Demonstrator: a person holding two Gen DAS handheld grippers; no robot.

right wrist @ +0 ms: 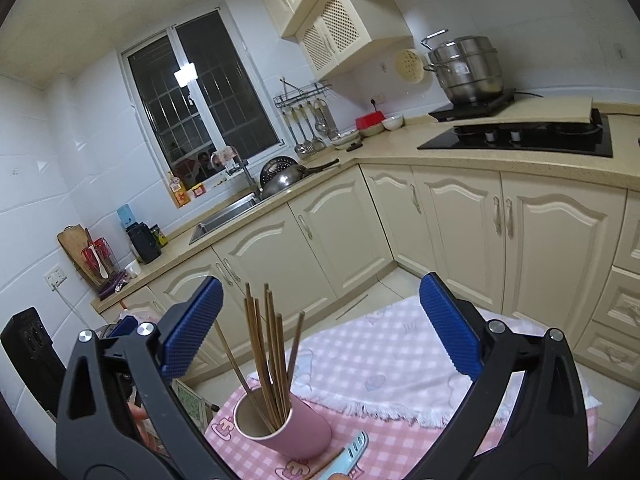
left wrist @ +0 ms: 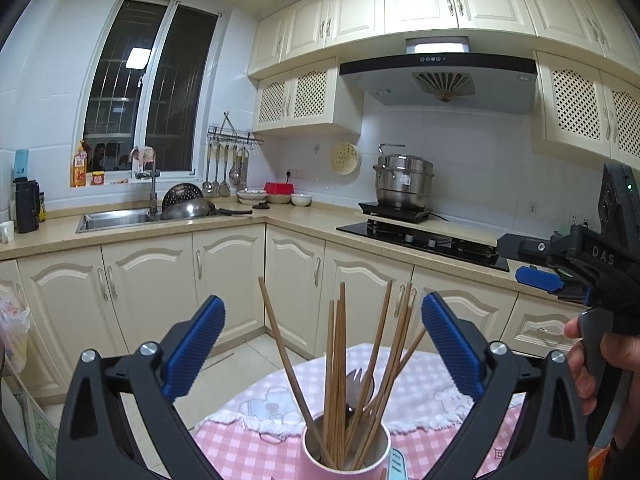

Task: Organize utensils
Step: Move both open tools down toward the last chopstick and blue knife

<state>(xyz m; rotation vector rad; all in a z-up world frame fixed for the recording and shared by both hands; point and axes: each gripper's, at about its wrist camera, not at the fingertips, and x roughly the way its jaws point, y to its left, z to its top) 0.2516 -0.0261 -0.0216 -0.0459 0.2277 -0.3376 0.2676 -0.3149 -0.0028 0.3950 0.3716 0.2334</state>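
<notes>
The pink cup (left wrist: 346, 450) stands on the pink checked tablecloth (left wrist: 248, 446) at the near edge of the table, holding a bundle of wooden chopsticks (left wrist: 340, 368) that fan upward. The left gripper (left wrist: 322, 350) has its blue pads (left wrist: 196, 346) spread wide apart, one on each side of the chopsticks and touching nothing. Only the left wrist view shows a metal fork (left wrist: 356, 380) standing among the chopsticks inside the cup, and it also shows the right gripper (left wrist: 538, 278) off to the right over the counter edge, held by a hand (left wrist: 600, 364).

The right wrist view shows its gripper open too, empty, the cup sitting low between its arms. It alone shows a light blue utensil (right wrist: 346, 458) lying on the cloth just beside the cup, next to a single loose chopstick (right wrist: 326, 462), and a white fringed towel (right wrist: 392, 364) spread behind.

In both views the sink (left wrist: 116, 218) sits under the window and a steel pot (left wrist: 404, 180) stands by the stove.
</notes>
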